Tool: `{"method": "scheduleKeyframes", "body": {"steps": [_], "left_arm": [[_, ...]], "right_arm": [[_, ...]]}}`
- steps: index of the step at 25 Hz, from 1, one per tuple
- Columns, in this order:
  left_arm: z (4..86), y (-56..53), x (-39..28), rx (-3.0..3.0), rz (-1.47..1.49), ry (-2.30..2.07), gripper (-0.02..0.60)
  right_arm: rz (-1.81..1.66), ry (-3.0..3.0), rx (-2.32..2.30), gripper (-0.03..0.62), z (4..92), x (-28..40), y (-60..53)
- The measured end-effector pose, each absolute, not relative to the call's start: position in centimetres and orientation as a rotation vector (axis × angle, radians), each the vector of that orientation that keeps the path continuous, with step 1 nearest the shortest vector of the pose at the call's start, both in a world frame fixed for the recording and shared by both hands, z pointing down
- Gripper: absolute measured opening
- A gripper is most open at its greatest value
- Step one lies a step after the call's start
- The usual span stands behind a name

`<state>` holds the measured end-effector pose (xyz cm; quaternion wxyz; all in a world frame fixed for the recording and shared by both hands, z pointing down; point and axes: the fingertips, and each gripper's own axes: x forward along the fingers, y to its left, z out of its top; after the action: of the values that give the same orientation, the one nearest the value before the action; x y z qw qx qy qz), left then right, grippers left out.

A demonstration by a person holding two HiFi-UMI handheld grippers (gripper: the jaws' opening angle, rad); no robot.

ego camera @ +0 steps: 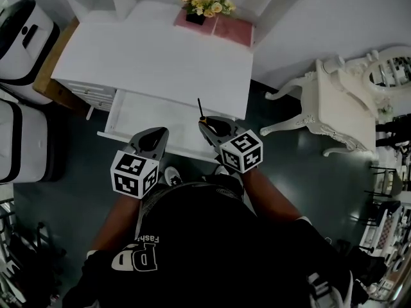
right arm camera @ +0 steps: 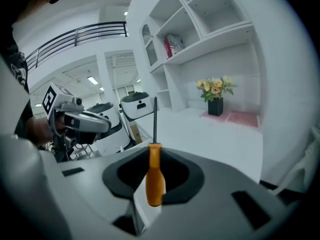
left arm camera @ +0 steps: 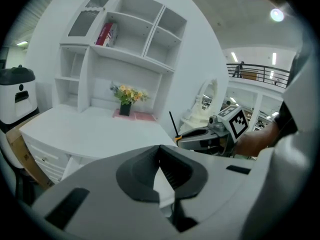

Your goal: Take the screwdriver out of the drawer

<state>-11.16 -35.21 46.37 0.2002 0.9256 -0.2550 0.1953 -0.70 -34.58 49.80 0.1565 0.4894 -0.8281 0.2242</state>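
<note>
The screwdriver has an orange handle and a thin black shaft. My right gripper is shut on the handle, and the shaft points up and away past the jaw tips. In the head view the right gripper is over the front of the open white drawer, with the shaft sticking out toward the desk top. My left gripper hovers beside it over the drawer front, its jaws meeting at the tips with nothing between them. The left gripper view shows the right gripper and the screwdriver shaft.
The white desk carries a black vase of flowers on a pink mat, with a shelf unit behind. White appliances stand at the left. An ornate white table stands at the right.
</note>
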Motion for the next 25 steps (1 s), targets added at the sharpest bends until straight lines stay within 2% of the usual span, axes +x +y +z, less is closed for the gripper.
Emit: {"method": "scheduleKeyframes", "body": {"steps": [7, 25], "left_arm": [[45.5, -34.9, -9.7, 2.618, 0.524, -0.651, 0.014], [43.3, -32.5, -7.5, 2.664, 0.467, -0.610, 0.014]], "right_arm": [[0.749, -2.435, 1.545, 0.075, 46.5, 0.8, -33.5], [0.766, -2.551, 1.637, 0.075, 41.3, 2.3, -30.1]]}}
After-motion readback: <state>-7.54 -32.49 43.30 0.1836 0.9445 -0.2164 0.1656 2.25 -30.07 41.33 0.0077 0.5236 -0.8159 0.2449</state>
